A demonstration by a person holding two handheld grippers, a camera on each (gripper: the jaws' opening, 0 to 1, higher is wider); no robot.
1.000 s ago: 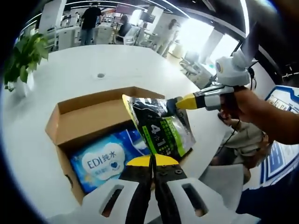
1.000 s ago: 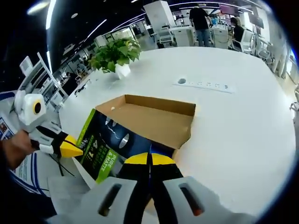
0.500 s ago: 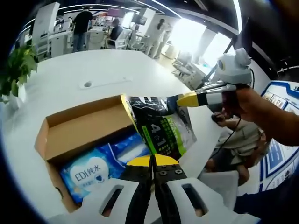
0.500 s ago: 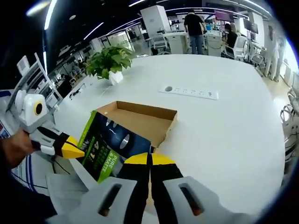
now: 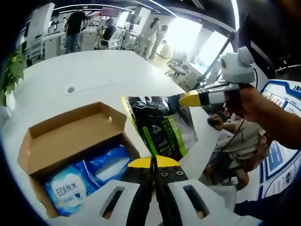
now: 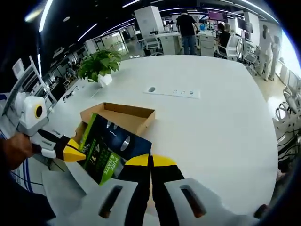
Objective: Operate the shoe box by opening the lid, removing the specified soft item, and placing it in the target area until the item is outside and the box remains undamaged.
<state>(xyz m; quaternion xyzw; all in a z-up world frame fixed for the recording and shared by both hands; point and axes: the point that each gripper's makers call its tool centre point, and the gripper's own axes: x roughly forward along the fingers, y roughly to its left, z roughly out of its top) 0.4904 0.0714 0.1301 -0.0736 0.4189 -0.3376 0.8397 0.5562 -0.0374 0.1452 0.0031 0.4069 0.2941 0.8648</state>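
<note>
A black and green soft pouch (image 5: 162, 125) hangs in the air between both grippers, to the right of the open cardboard shoe box (image 5: 70, 136). My left gripper (image 5: 153, 162) is shut on the pouch's lower edge. The right gripper (image 5: 181, 100), held by a hand, comes in from the right and pinches the pouch's top corner. In the right gripper view the pouch (image 6: 110, 148) sits over the right gripper (image 6: 150, 160), which is shut on it, with the left gripper (image 6: 81, 153) at its left edge. The box (image 6: 117, 115) lies behind. A blue wipes pack (image 5: 70, 188) rests inside the box.
The box stands on a large white round table (image 6: 211, 117) with a socket strip (image 6: 171, 92) and a potted plant (image 6: 99, 66). A seated person (image 5: 230, 141) is by the table's edge. Desks and standing people fill the background.
Both grippers have carried the pouch sideways off the box, which has slid toward the left of both views. Both stay shut on it.
</note>
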